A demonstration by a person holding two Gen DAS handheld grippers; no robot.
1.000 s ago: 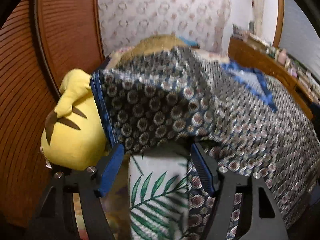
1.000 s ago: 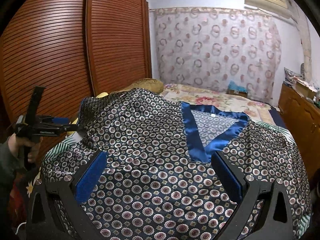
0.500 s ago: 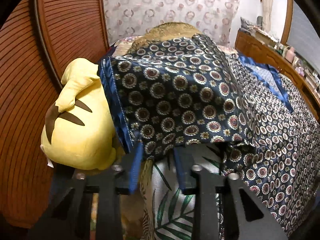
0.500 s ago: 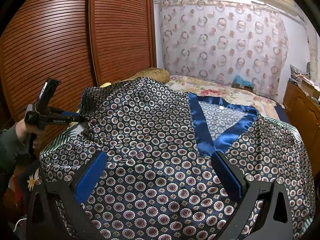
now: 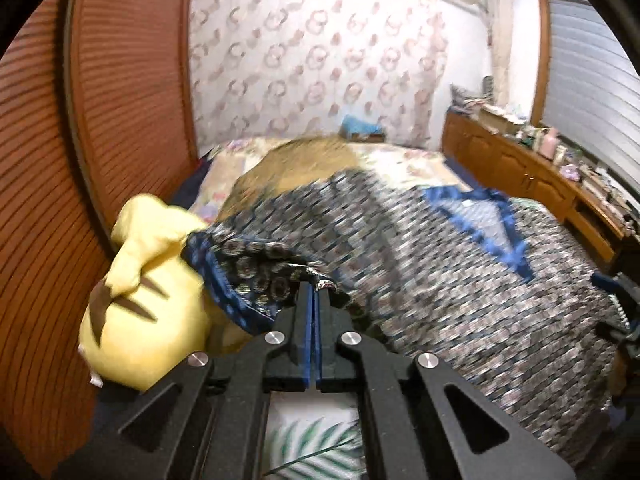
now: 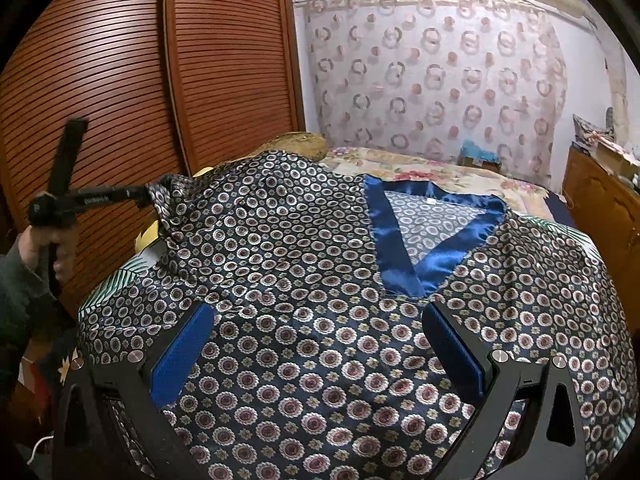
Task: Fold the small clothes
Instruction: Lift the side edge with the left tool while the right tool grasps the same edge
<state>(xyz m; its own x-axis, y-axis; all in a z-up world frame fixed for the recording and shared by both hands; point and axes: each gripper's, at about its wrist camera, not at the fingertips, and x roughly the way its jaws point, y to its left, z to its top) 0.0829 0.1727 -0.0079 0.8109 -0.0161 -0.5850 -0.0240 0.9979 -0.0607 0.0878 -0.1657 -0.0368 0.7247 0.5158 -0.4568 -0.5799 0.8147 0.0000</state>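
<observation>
Left gripper (image 5: 316, 286) pinched tight on sleeve edge of patterned shirt (image 6: 320, 280), lifting it; yellow plush (image 5: 140, 296) just left of tip. Shirt: navy satin, circle print, blue V-neck trim (image 6: 432, 236), spread on bed ahead. Right gripper (image 6: 316, 344) wide apart, hovering above shirt front.

The navy circle-patterned satin top (image 6: 320, 320) looks glossy and smooth, its blue neckline trim (image 6: 432, 236) shinier; the slatted brown wooden wardrobe doors (image 6: 224, 72) gleam faintly.
</observation>
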